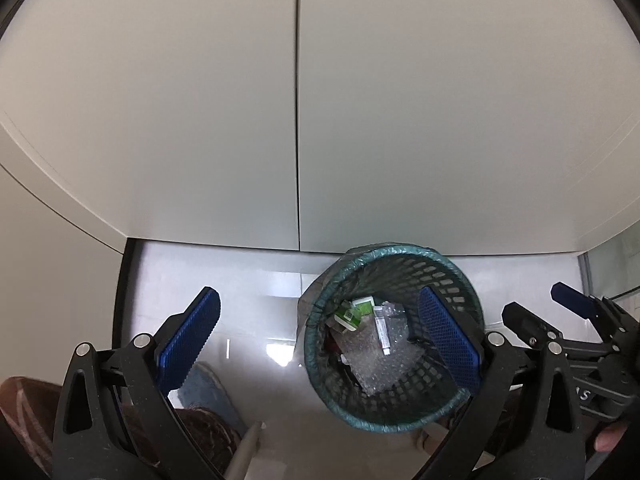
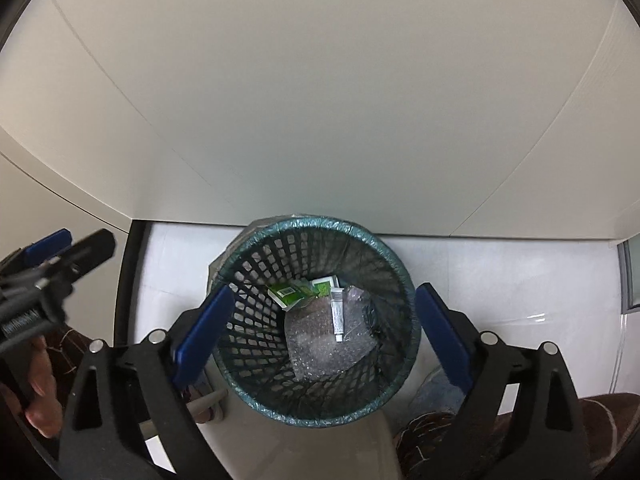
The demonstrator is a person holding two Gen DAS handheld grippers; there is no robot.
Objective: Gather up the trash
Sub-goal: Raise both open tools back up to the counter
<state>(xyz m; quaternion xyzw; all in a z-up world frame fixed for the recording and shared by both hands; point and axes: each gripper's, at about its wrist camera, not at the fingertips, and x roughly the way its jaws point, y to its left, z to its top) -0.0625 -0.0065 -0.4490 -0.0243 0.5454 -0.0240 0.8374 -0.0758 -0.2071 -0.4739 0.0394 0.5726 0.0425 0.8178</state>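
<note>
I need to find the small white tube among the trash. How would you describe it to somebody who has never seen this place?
Look for the dark mesh wastebasket on the pale floor in front of the white cabinet. At its bottom lies a sheet of clear bubble wrap, and on it rests the small white tube. It is thin and white with a cap, while the cartons beside it are green.

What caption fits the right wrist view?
Open right gripper above mesh bin holding green cartons, tube, bubble wrap.

teal-rimmed black mesh bin [image 2: 256, 320]; green-and-white box [image 2: 290, 293]; white tube [image 2: 337, 314]; clear bubble wrap [image 2: 320, 348]; blue-padded black tongs [image 2: 324, 332]; white floor [image 2: 500, 280].
</note>
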